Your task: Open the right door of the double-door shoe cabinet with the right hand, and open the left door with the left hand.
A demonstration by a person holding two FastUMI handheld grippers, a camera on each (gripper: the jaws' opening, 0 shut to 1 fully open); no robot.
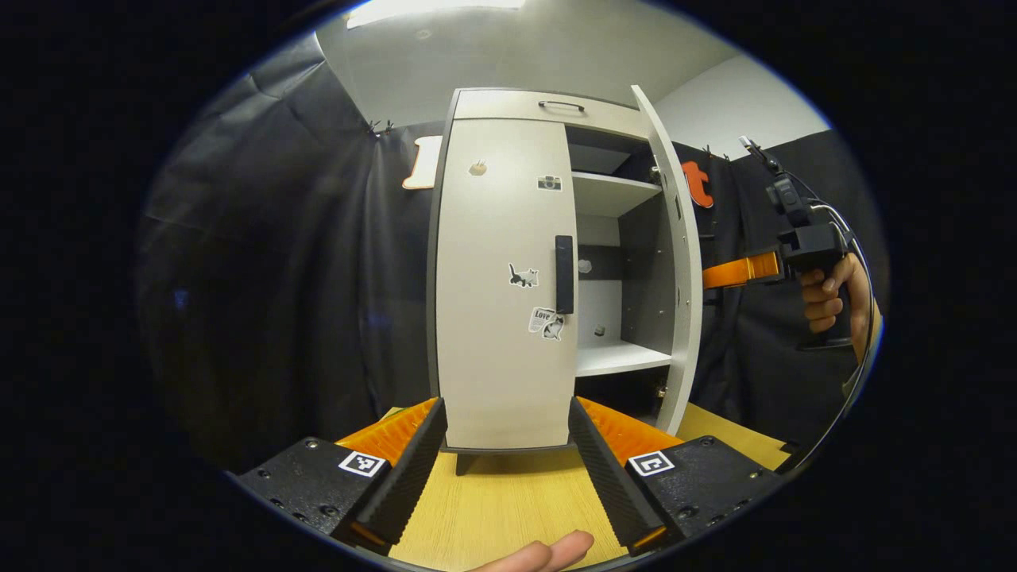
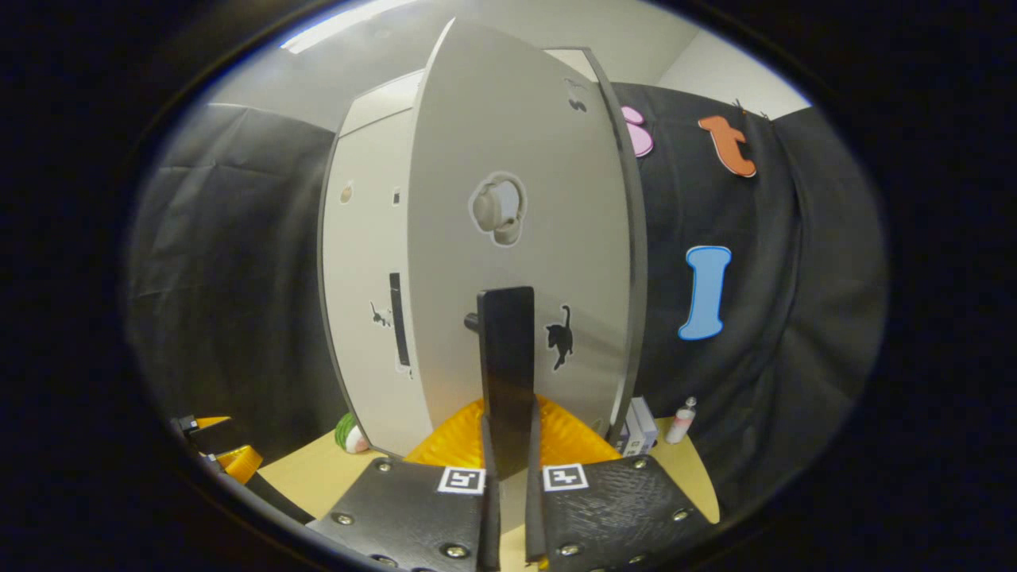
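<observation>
Right door (image 1: 671,262) swung open — right claw (image 2: 508,469) clamped on its handle (image 2: 506,373). Left door (image 1: 500,278) remains closed; left claw (image 1: 504,469) spread apart before it, handle untouched.

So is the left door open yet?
No, shut. The left door lies flush on the cabinet, while the right door is swung out, baring the shelves.

The left gripper view looks forward from low over the wooden table (image 1: 508,500), facing the shoe cabinet (image 1: 508,278) squarely from a short way back, its own fingers spread at the bottom. The right gripper view sits much nearer, pressed close to the open right door (image 2: 516,238) (its handle (image 2: 507,365) stands between the fingers). Both views share the cabinet's closed left door (image 1: 500,318).
</observation>
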